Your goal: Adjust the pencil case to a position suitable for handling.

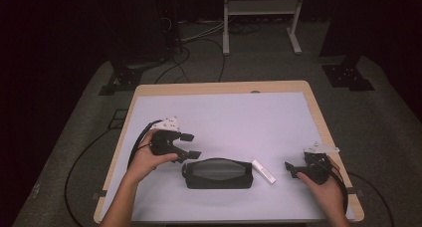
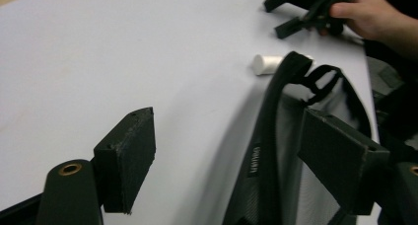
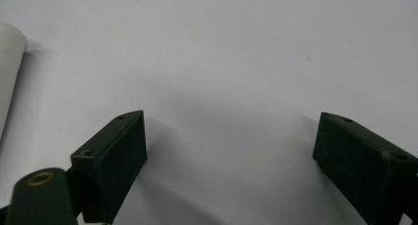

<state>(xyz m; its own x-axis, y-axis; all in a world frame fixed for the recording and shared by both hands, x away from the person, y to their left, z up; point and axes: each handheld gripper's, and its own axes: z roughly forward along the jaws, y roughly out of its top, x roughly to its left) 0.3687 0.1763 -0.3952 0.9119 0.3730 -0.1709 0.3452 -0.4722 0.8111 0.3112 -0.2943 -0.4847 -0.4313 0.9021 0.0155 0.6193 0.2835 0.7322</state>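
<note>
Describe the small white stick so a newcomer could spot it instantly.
On the white table sheet, find the black mesh zip pouch near the front edge. At its right end lies a short white cylinder, angled; it is the sole pale object there.

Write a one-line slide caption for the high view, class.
Two hand-held claws, left and right, both open, flank a black mesh pouch and white tube on a white-topped table.

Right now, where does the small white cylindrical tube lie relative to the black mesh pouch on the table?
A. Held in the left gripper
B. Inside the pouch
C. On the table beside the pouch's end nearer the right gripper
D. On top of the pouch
C: in the high view the small white cylindrical tube lies on the white mat between the black mesh pouch and the right gripper, ungripped.
</note>
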